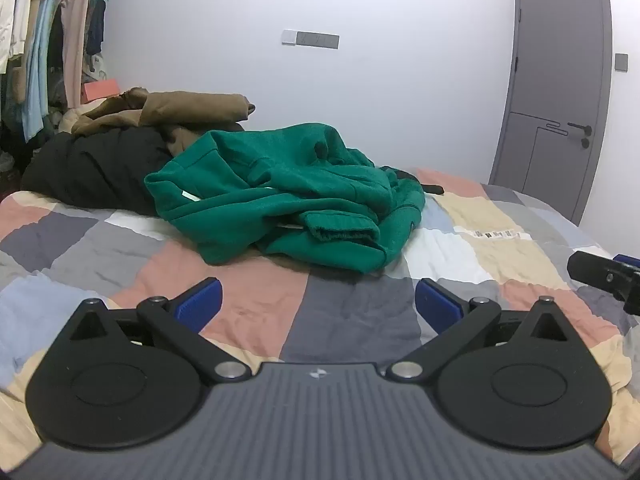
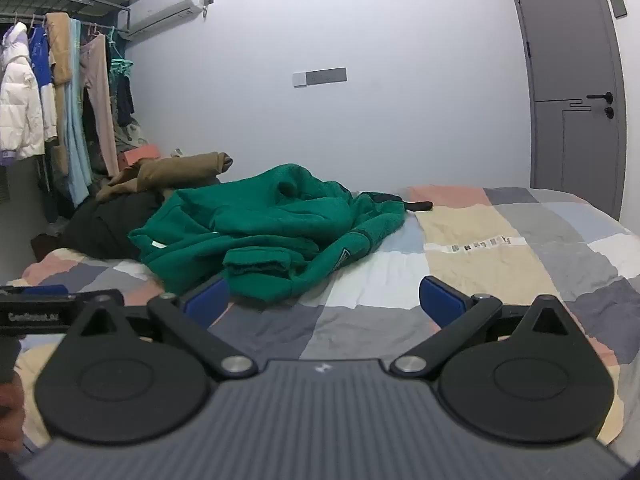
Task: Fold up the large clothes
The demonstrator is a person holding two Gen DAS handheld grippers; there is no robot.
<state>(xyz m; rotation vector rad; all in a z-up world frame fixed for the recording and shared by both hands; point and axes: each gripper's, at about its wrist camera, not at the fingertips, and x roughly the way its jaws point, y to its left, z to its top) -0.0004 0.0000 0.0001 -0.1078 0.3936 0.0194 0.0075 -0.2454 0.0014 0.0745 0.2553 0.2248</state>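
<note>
crumpled green fleece sweatshirt (image 1: 288,196) mid patchwork-quilted bed (image 1: 352,312) | left gripper (image 1: 318,304) fingers wide apart, empty | right gripper (image 2: 324,300) fingers wide apart, empty

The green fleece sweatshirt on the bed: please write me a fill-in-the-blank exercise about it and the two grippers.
1. The crumpled green fleece sweatshirt lies on a patchwork ____.
2. Behind it lies a black garment with a ____ one on top.
3. The left gripper and right gripper are both ____ and hold nothing.

Missing words: quilt; brown; open
</note>
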